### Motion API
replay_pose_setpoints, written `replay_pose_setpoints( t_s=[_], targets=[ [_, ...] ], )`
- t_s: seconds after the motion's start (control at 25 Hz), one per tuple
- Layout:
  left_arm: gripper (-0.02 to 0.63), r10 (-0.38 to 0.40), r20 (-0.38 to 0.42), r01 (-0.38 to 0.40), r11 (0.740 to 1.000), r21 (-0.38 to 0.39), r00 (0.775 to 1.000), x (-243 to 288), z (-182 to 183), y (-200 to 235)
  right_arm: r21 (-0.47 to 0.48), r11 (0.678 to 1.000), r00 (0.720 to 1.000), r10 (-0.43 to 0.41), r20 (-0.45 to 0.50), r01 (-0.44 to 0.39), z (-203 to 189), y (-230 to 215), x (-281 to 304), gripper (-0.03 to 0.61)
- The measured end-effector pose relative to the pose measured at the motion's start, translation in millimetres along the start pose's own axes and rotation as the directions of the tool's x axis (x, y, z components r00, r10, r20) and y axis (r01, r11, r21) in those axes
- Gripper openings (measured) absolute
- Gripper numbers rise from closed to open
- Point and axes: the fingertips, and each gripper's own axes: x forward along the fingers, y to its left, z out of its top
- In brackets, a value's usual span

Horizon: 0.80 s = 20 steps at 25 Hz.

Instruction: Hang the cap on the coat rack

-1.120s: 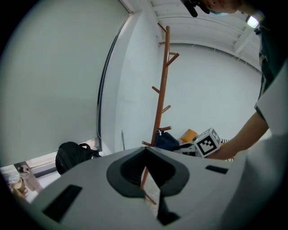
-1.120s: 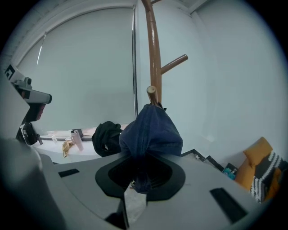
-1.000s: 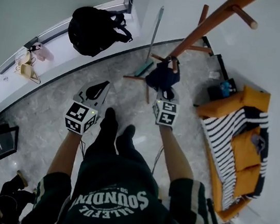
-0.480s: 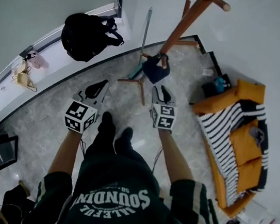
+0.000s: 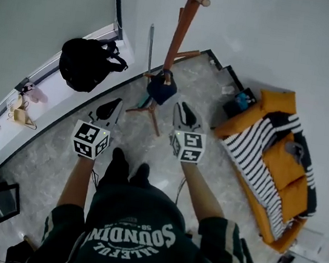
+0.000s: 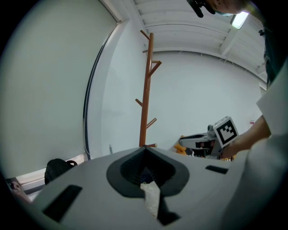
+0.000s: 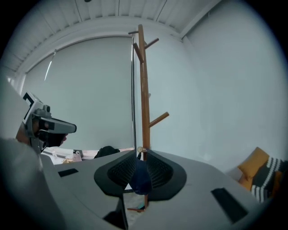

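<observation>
Cap (image 5: 162, 88) hangs on low peg of coat rack (image 5: 184, 26), apart from both grippers. Right gripper (image 5: 182, 106) jaws part-open, just narrowing, empty; left gripper (image 5: 116, 101) closed, empty. Back off straight, avoid brushing cap

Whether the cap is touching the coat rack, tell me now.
Touching. The right gripper view shows the cap hanging from a low peg, against the pole of the coat rack; the head view agrees.

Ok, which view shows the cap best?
Head view: the cap hangs in full on a low peg of the coat rack. The right gripper view catches part of it, the left gripper view only a sliver.
</observation>
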Motion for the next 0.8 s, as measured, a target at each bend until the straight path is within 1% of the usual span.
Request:
replay_pose_setpoints(
  t_s=[0.16,0.28,0.44,0.6,0.8],
  targets=[
    [0.001,-0.022,0.02,0.022,1.0,0.012,1.0,4.4,10.9,-11.8,-0.059,0.998,0.997,0.008,0.076,-0.004,28.8,3.0,-18.7,0.057],
    [0.002,-0.033,0.028,0.033,0.999,0.022,0.999,5.9,15.2,-20.5,-0.081,0.997,0.992,0.026,0.126,-0.016,48.0,8.2,-35.6,0.04],
    [0.002,-0.046,0.032,0.045,0.998,0.034,0.998,9.6,18.5,-29.7,-0.123,0.992,0.992,0.016,0.126,0.0,50.7,2.9,-54.5,0.015],
    [0.0,-0.058,0.03,0.057,0.998,0.039,0.998,12.4,18.0,-38.7,-0.122,0.992,0.99,0.021,0.138,-0.004,58.7,2.6,-67.2,0.003],
    [0.001,-0.07,0.027,0.069,0.997,0.045,0.997,12.1,17.4,-47.5,-0.119,0.993,0.991,0.012,0.132,0.004,50.9,-2.4,-70.9,0.0]
  ],
)
